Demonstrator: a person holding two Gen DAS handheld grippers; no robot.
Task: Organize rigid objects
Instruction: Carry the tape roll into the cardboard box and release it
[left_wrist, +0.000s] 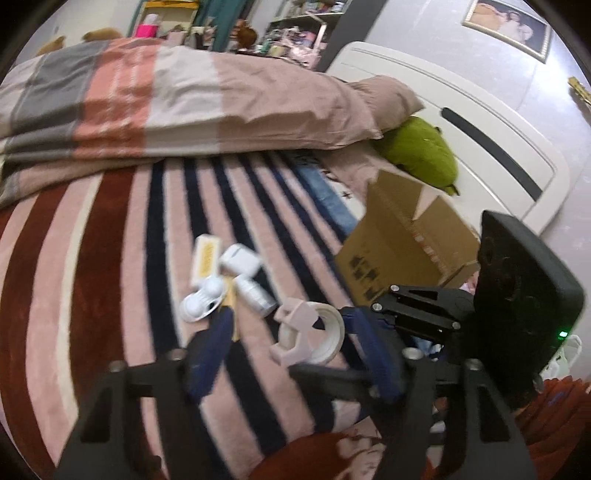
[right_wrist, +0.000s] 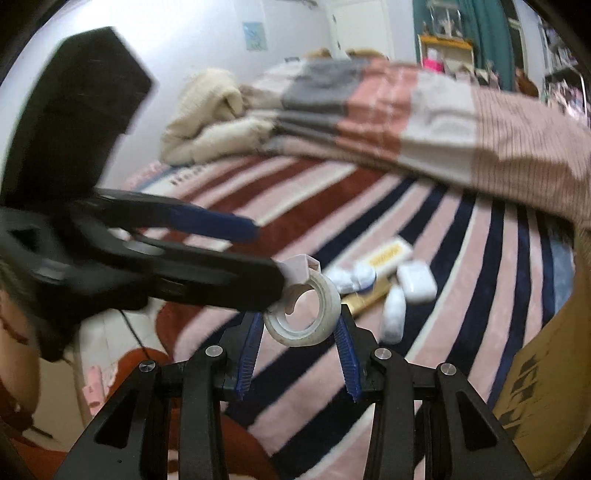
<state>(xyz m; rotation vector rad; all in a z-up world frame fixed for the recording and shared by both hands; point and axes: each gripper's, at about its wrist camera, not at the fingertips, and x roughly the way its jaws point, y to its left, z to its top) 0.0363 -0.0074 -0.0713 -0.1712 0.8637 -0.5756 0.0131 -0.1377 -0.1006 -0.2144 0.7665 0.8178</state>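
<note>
On the bed | tape roll (right_wrist: 304, 312) between my right gripper's (right_wrist: 301, 325) spread fingers | left gripper (left_wrist: 291, 332) open, nearby

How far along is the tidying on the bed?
Nothing looks put away yet. The tape roll sits between the right gripper's jaws, not visibly clamped. The white case, bottle and yellow-labelled box still lie on the striped blanket beside the cardboard box.
</note>
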